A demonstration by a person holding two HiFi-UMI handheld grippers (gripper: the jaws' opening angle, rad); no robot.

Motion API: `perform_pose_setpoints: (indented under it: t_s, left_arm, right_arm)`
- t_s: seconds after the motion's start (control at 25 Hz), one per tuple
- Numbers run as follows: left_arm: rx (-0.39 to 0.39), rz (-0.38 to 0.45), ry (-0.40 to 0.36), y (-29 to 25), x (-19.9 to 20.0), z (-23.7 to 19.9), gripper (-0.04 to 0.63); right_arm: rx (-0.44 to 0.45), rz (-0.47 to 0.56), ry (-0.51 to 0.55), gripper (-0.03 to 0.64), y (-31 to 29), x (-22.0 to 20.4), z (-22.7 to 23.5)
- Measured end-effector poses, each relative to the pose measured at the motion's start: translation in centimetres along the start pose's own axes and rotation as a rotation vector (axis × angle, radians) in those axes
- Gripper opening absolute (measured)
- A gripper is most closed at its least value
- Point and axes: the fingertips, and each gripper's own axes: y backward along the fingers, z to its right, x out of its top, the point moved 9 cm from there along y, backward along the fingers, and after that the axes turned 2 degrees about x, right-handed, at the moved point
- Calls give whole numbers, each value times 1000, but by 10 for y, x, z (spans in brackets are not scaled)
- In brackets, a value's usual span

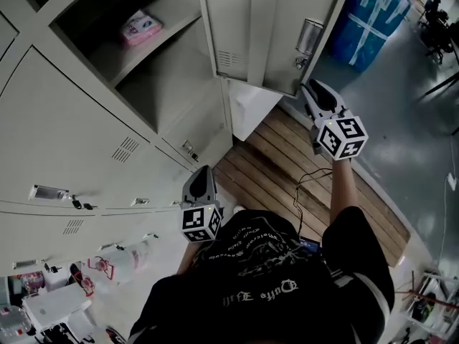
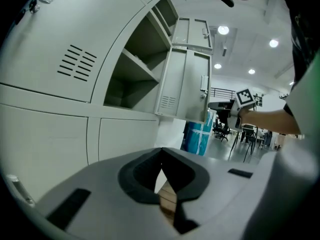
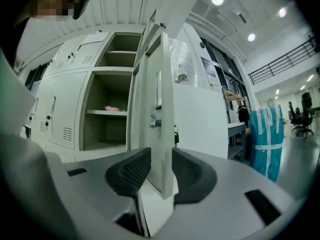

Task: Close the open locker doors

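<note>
A beige locker bank (image 1: 64, 142) has two open compartments (image 1: 143, 56), one above the other. Their upper door (image 1: 272, 27), with a metal handle (image 1: 308, 38), stands swung out. My right gripper (image 1: 310, 88) is at this door's free edge near its lower corner. In the right gripper view the door's edge (image 3: 159, 134) stands between the spread pads of the right gripper (image 3: 161, 166); no squeeze shows. A lower white door (image 1: 251, 106) also hangs open. My left gripper (image 1: 201, 172) is low by the closed lockers, its tips together and empty (image 2: 161, 151).
A pink packet (image 1: 140, 29) lies on the open locker's shelf. A blue wrapped bundle (image 1: 376, 16) stands beyond the doors. A wooden pallet floor (image 1: 287, 170) with a black cable (image 1: 301, 185) lies below. Clutter sits at the lower left (image 1: 43, 299).
</note>
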Motion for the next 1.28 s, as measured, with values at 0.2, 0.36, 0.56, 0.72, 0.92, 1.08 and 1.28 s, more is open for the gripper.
perform_pose_setpoints:
  t_s: [0.2, 0.36, 0.56, 0.72, 0.92, 1.08, 1.28]
  left_arm:
    - [-13, -9, -37, -11, 4, 6, 8]
    - [-26, -20, -42, -15, 3, 10, 8]
    - [-22, -29, -36, -14, 2, 8, 8]
    - [-23, -28, -37, -11, 2, 6, 8]
    - [-28, -33, -39, -2, 0, -1, 8]
    - [-56, -61, -36, 8, -5, -9, 8]
    - [-58, -70, -30, 25, -9, -21, 8]
  right_arm:
    - [77, -70, -7, 117, -15, -9, 16]
    - [131, -108, 15, 116, -21, -11, 20]
    - [163, -105, 40, 95, -16, -11, 18]
    - [173, -94, 35, 95, -8, -12, 9]
    - [231, -106, 67, 92, 7, -12, -17]
    - [253, -97, 62, 89, 18, -12, -39]
    - [262, -89, 54, 89, 25, -13, -69]
